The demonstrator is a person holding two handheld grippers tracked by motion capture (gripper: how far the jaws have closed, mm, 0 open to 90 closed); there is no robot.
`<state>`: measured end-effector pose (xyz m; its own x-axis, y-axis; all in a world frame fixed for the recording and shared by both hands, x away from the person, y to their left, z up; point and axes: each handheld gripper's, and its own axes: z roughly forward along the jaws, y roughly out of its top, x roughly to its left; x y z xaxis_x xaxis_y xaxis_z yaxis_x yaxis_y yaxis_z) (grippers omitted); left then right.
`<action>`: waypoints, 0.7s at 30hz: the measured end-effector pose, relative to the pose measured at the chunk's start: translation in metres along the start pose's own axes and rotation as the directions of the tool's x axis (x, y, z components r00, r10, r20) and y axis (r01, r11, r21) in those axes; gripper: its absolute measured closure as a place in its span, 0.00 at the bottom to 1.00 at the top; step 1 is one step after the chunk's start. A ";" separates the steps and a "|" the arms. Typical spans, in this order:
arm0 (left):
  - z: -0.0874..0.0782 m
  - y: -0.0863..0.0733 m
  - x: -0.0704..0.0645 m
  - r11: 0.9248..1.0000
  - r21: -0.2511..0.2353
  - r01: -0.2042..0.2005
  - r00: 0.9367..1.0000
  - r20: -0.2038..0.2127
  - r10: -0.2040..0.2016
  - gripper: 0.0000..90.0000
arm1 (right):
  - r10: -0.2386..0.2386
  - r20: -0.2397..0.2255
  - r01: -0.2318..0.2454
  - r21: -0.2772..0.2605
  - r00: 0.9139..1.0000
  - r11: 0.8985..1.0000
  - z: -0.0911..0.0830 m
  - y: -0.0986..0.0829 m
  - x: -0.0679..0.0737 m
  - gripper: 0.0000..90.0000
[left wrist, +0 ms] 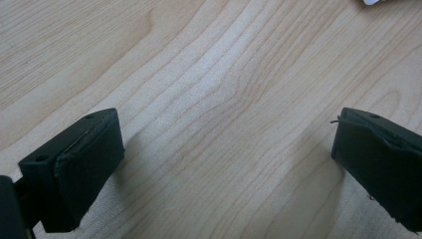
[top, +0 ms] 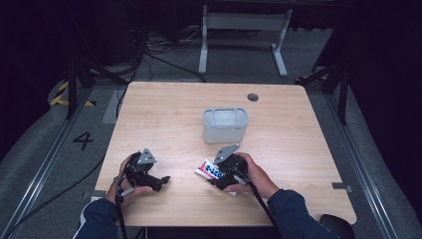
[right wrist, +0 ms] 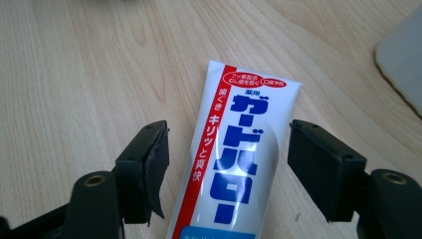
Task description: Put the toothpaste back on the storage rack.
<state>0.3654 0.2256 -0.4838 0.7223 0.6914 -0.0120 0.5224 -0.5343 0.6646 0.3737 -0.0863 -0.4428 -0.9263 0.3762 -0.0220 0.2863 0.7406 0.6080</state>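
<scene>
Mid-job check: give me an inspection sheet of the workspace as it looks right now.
Surface: light wooden table, round dark grommet near the far edge.
Job's things: toothpaste tube flat on the table; grey bin beyond it.
Clutter: nothing seen.
Grippers: left hand-held gripper open over bare wood; right hand-held gripper open, jaws either side of the tube.
Cables: one trailing from each gripper; loose cables on the floor.
Surroundings: white frame legs, floor marking "4".

Clearance on the wooden table [top: 164, 119]

Left and far areas lie bare. Obstacles: grey bin [top: 225, 125] at centre; toothpaste tube [right wrist: 234, 159] lying between the right gripper [right wrist: 226, 167] jaws.
</scene>
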 end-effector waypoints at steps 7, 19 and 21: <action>0.000 0.000 0.000 1.000 0.000 0.000 1.000 0.000 0.000 0.00 | -0.017 0.009 0.017 0.055 1.000 0.998 0.012 0.004 0.000 0.37; 0.000 0.000 0.000 1.000 0.000 -0.001 1.000 0.000 0.001 0.00 | -0.004 0.036 0.000 0.120 0.999 0.993 0.022 0.011 -0.004 0.39; 0.000 0.000 0.000 1.000 0.000 -0.001 1.000 0.000 0.001 0.00 | -0.003 0.036 -0.001 0.123 0.999 0.992 0.023 0.012 -0.004 0.39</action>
<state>0.3655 0.2257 -0.4838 0.7230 0.6908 -0.0113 0.5217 -0.5351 0.6644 0.3864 -0.0666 -0.4535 -0.9177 0.3938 -0.0526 0.3155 0.8029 0.5058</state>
